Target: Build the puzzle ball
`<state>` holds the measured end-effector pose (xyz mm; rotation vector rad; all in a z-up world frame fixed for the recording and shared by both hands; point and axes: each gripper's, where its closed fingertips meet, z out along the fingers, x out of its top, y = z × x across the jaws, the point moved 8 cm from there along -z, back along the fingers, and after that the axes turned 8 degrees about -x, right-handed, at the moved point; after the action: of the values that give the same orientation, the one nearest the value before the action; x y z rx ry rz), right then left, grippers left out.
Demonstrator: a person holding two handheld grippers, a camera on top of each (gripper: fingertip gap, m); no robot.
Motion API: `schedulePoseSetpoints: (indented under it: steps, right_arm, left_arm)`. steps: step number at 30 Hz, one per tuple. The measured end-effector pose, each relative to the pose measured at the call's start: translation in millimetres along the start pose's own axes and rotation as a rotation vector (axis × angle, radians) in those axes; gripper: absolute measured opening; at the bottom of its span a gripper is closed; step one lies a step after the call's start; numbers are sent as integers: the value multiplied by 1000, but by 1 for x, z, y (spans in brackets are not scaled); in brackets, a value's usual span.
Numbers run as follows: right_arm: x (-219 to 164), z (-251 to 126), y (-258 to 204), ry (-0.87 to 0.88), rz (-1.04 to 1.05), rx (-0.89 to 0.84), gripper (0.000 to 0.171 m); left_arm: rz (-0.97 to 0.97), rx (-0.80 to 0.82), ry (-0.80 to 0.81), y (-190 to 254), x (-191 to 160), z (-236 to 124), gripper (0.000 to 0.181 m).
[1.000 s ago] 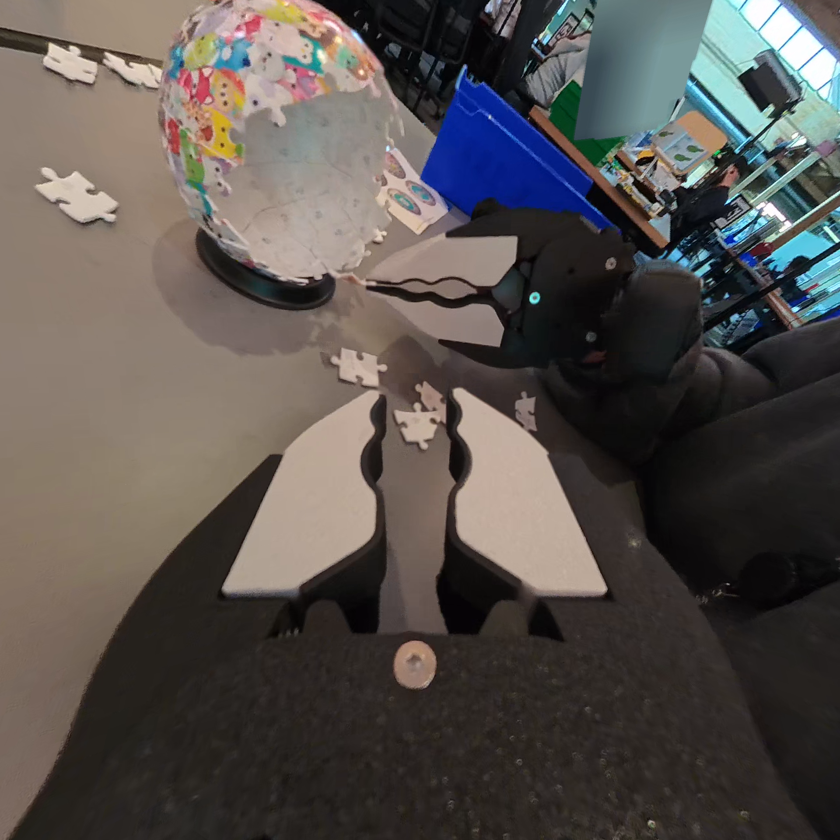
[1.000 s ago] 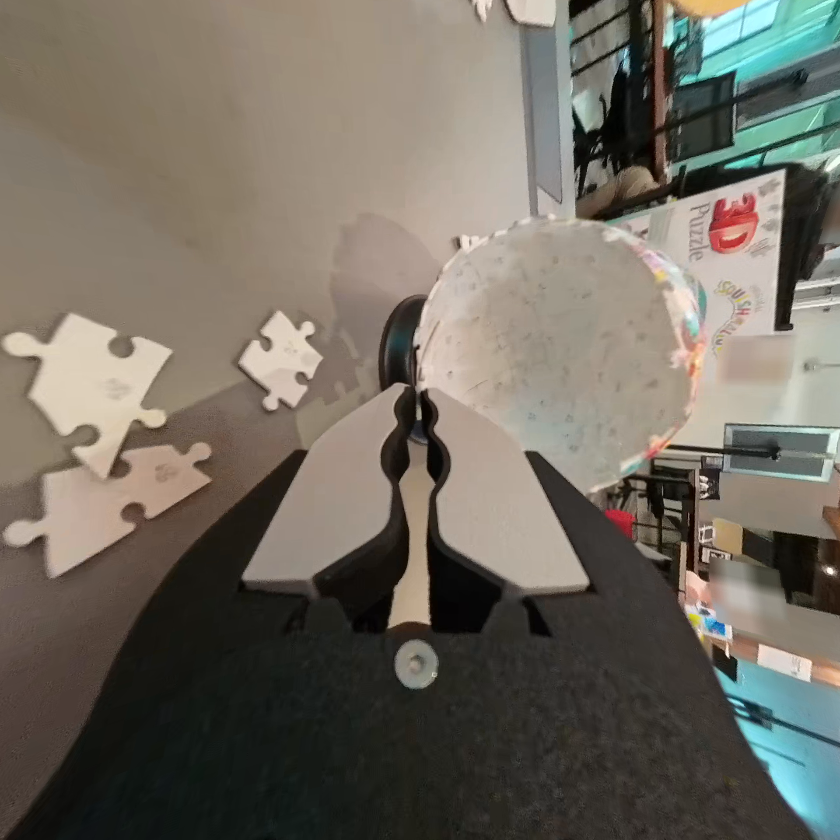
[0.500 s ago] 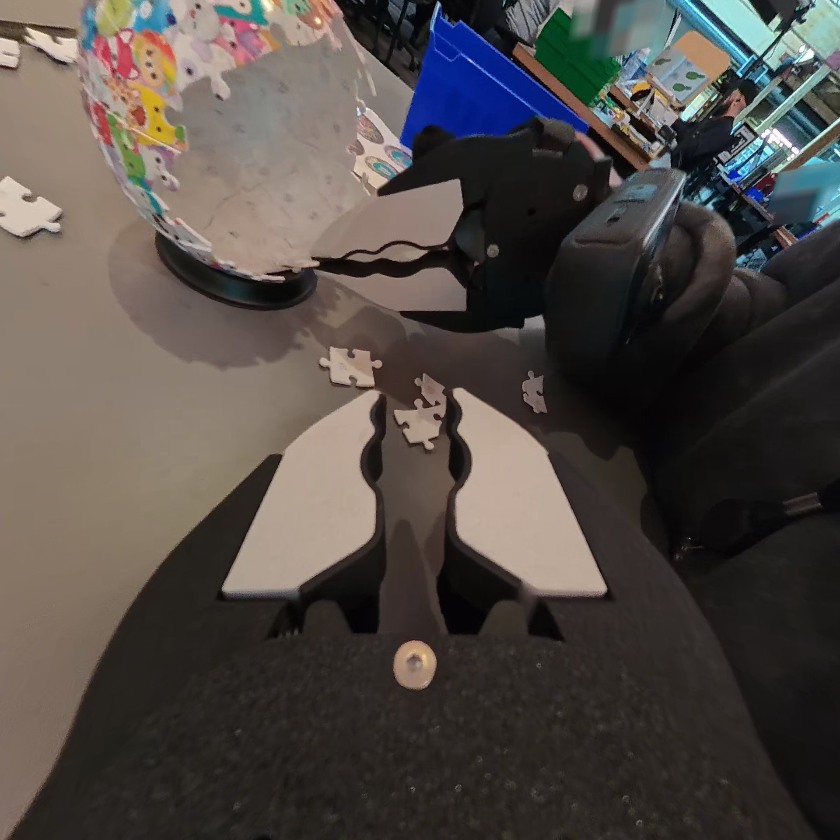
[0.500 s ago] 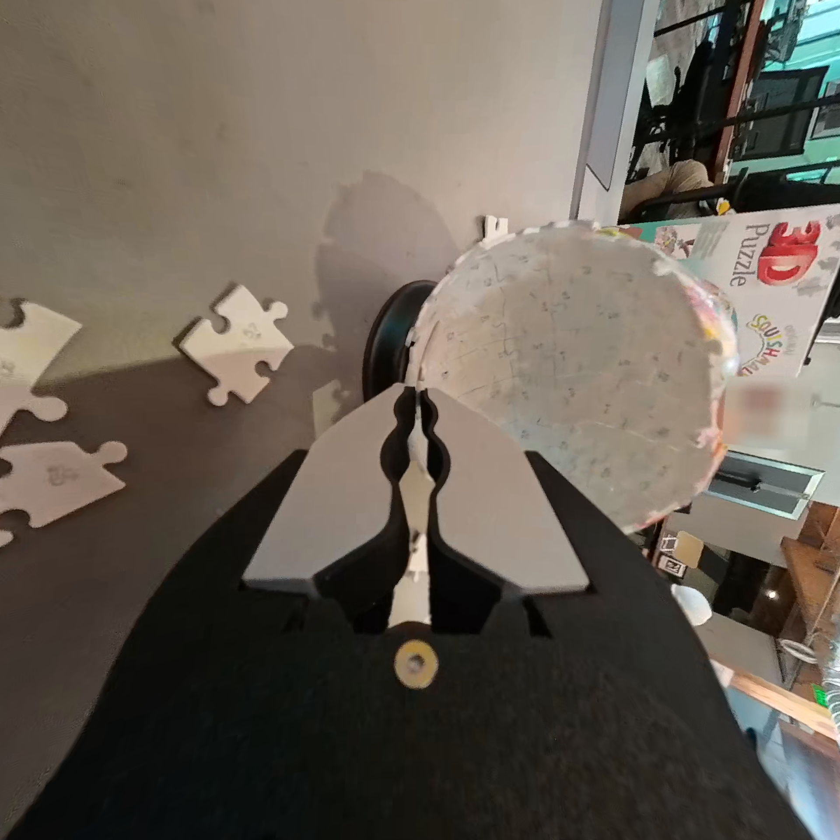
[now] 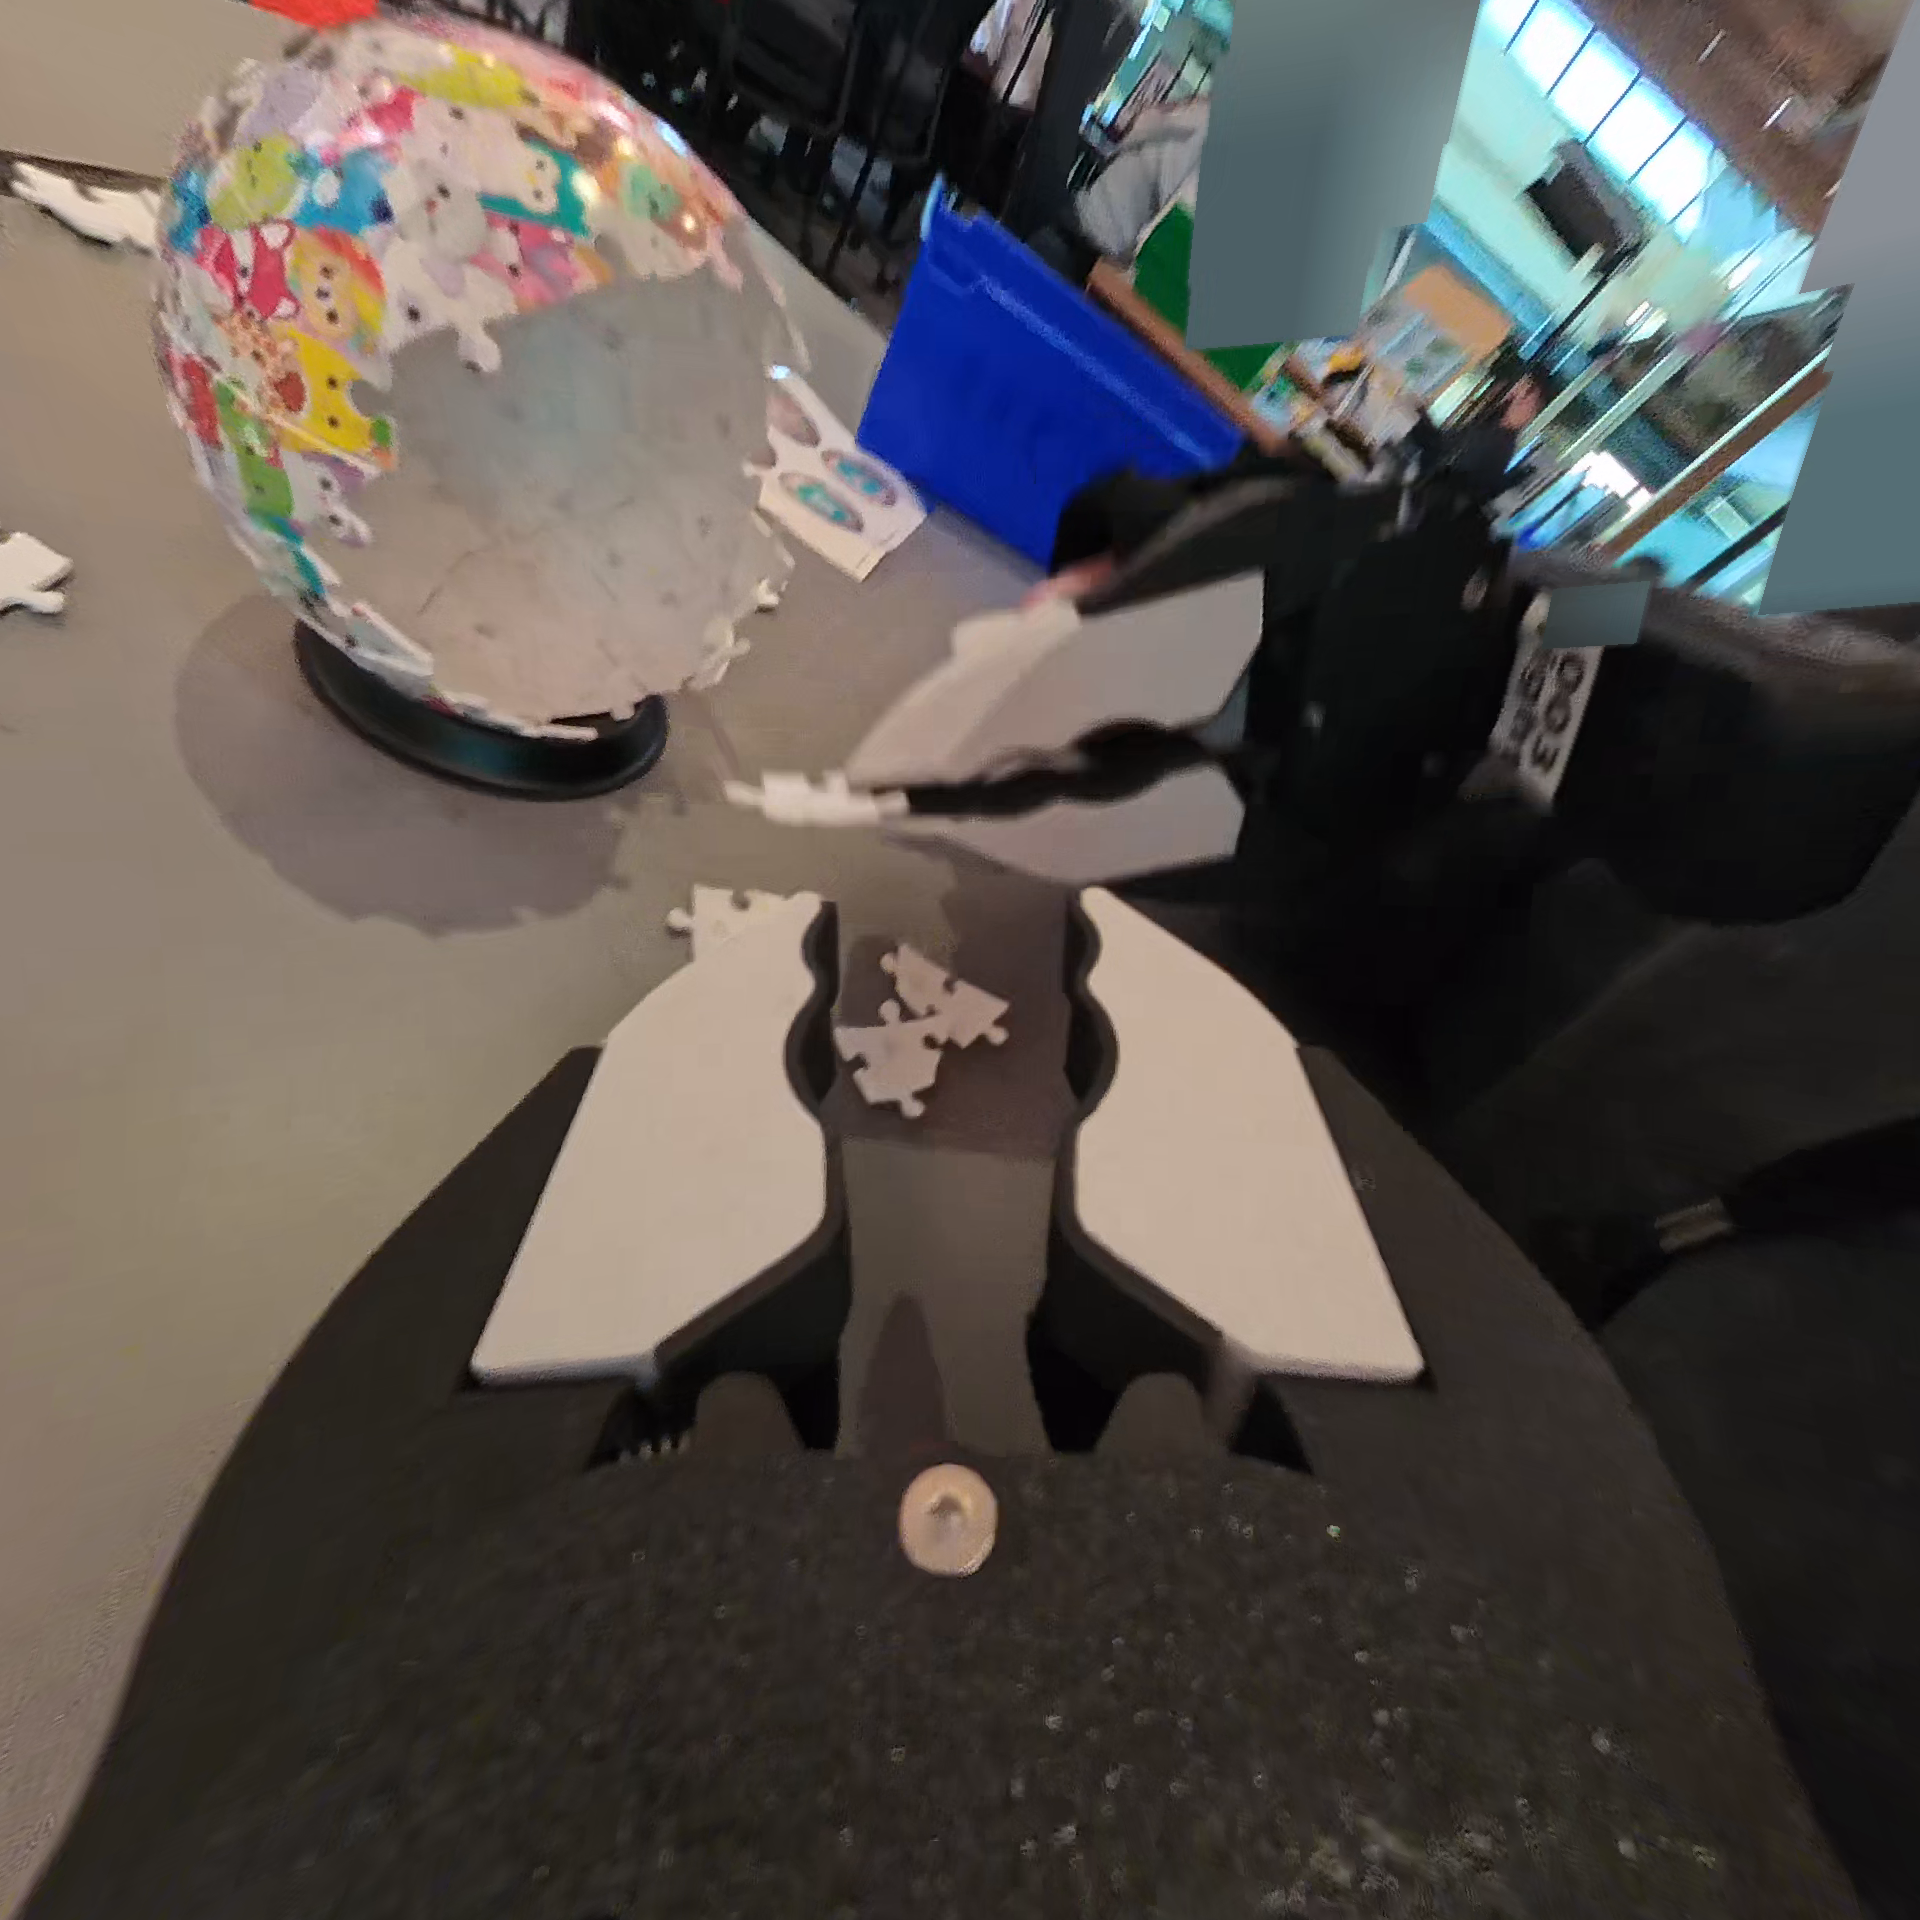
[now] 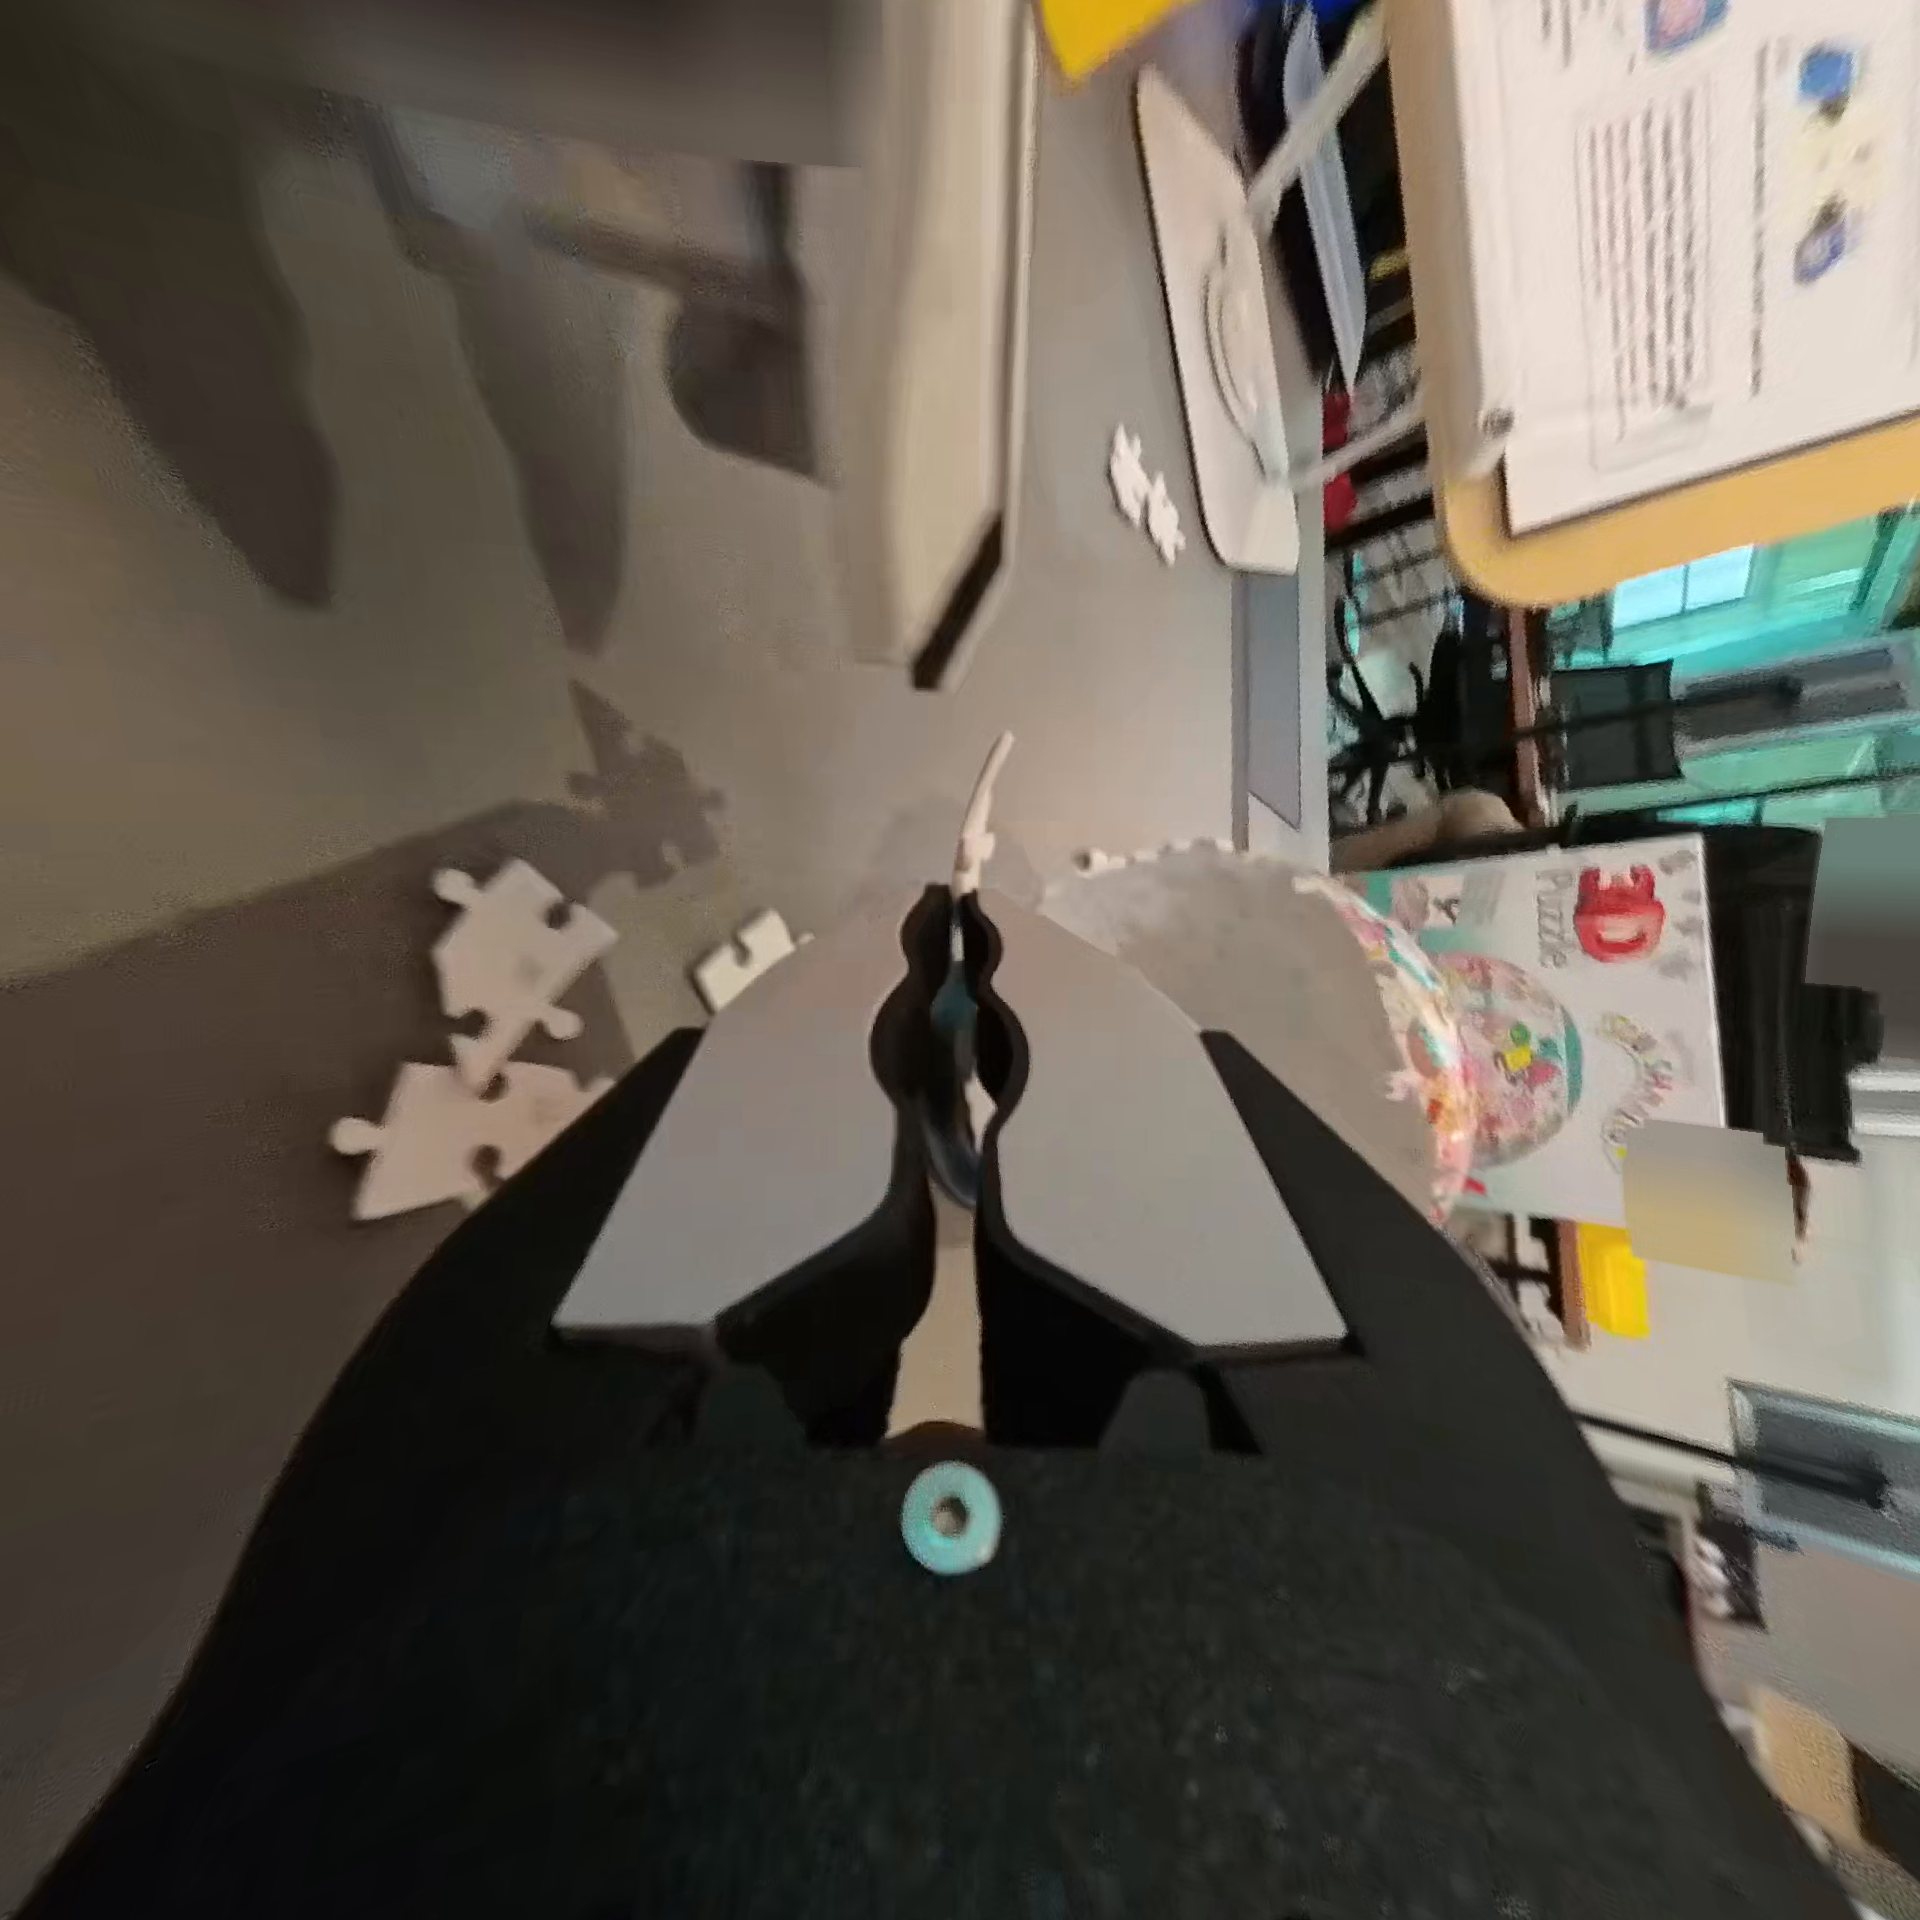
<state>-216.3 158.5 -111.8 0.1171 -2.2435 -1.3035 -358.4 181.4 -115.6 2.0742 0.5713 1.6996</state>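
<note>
On the grey table [image 5: 125,1039], at ten o'clock in the left wrist view, the ball [image 5: 457,384] sits on its black stand [image 5: 468,732], roughly half built: a coloured shell covers the far side, and a wide gap on the near side shows the white inner face. Right gripper [image 6: 964,896], at three o'clock of the ball and apart from it, is clenched on a white piece [image 5: 795,800] not yet fitted. Left gripper [image 5: 945,925] is released and empty above two loose pieces [image 5: 920,1023], and more lie scattered, so I judge much remains.
</note>
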Motion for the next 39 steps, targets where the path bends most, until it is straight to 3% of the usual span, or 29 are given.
schedulePoseSetpoints:
  steps: [7,15,20,39]
  right_arm:
    - [7,-20,-13,7,-19,-71,2]
    - [-18,-7,3,-80,-234,-158,2]
    - [-40,20,6,-200,-240,-60,2]
    - [-53,49,8,-267,-309,109,2]
  left_arm:
    - [11,-11,18,13,2,1,41]
    - [37,-4,-28,28,-5,7,40]
    - [53,13,-49,30,-7,8,40]
    - [61,0,-108,19,-11,16,40]
